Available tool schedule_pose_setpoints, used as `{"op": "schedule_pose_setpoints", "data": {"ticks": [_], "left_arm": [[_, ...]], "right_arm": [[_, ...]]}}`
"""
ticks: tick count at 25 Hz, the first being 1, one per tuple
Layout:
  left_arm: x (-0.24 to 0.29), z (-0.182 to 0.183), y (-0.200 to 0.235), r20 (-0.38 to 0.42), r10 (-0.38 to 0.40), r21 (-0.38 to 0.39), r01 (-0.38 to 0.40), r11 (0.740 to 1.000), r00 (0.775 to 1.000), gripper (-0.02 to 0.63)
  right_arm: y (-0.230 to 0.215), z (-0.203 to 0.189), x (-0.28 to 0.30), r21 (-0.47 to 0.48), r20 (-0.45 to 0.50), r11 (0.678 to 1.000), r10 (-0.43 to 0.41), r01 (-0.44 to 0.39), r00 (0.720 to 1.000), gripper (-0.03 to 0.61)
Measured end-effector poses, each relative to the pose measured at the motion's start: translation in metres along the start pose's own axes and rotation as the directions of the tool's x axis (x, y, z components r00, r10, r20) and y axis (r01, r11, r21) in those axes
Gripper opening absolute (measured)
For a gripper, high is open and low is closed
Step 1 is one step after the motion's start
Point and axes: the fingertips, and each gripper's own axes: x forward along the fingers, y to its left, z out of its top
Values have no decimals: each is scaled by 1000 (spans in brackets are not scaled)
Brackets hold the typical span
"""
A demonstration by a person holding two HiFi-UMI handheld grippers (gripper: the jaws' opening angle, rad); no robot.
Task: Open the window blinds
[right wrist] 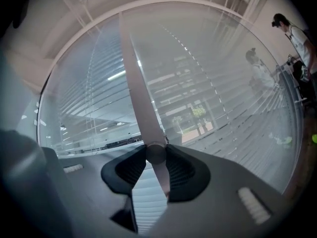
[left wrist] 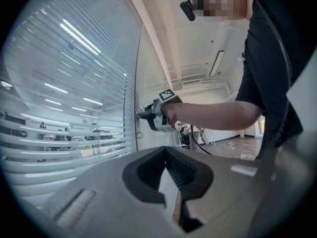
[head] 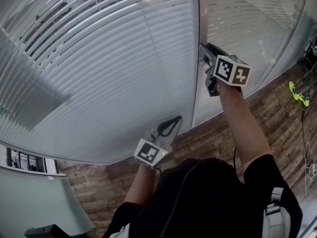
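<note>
Grey blinds (head: 99, 68) fill the glass from 9 to 12 o'clock, with the right gripper (head: 204, 52) clamped on the knob (right wrist: 155, 152) at the mullion (head: 199, 14), 1 o'clock, presumably to twist the slats open, while the left gripper (head: 172, 123) hangs closed and empty at 6 o'clock.

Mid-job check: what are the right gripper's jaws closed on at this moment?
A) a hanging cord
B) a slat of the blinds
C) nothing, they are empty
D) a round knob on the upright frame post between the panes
D: in the right gripper view, the right gripper has its jaws pressed against both sides of the round knob, which sits on the frame post.
</note>
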Motion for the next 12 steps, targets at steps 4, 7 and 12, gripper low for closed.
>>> {"op": "schedule_pose_setpoints", "data": {"ticks": [4, 7, 12], "left_arm": [[0, 3, -1, -12, -1, -8, 1, 1000, 1000, 4], [-1, 4, -1, -12, 1, -8, -1, 1000, 1000, 4], [-1, 0, -1, -14, -6, -16, 6, 1000, 1000, 5]], "right_arm": [[2, 2, 0, 55, 15, 998, 23, -24, 1000, 127], [2, 3, -1, 49, 17, 999, 22, -23, 1000, 127], [1, 2, -3, 10, 21, 1000, 17, -17, 1000, 129]]}}
